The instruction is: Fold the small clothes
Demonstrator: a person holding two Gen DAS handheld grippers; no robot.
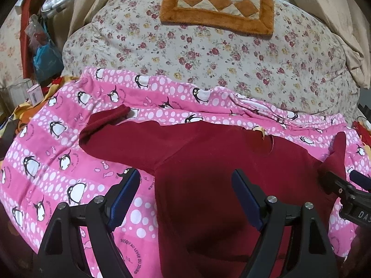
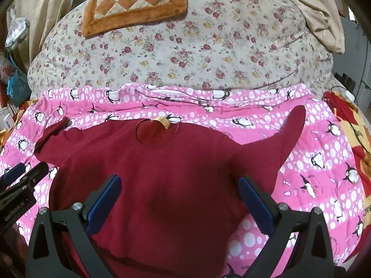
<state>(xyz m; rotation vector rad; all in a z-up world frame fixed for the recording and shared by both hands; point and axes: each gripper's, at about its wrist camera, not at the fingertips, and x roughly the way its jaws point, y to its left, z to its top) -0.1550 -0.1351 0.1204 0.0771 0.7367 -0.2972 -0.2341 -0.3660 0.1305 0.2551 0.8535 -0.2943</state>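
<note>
A small dark red long-sleeved shirt (image 1: pixel 208 162) lies flat on a pink penguin-print blanket (image 1: pixel 58 153), neck hole away from me, both sleeves spread out. It also shows in the right wrist view (image 2: pixel 162 166). My left gripper (image 1: pixel 185 185) is open and empty, hovering over the shirt's left side near the armpit. My right gripper (image 2: pixel 179 190) is open and empty over the shirt's middle. The right gripper shows at the right edge of the left wrist view (image 1: pixel 347 183); the left gripper shows at the left edge of the right wrist view (image 2: pixel 23 176).
The pink blanket (image 2: pixel 313 185) covers the bed's near part. Behind it lies a floral quilt (image 1: pixel 208 53) with an orange checkered cushion (image 1: pixel 218 2). Bags and clutter (image 1: pixel 44 46) stand at the left. A red and yellow cloth (image 2: pixel 347 120) lies at the right.
</note>
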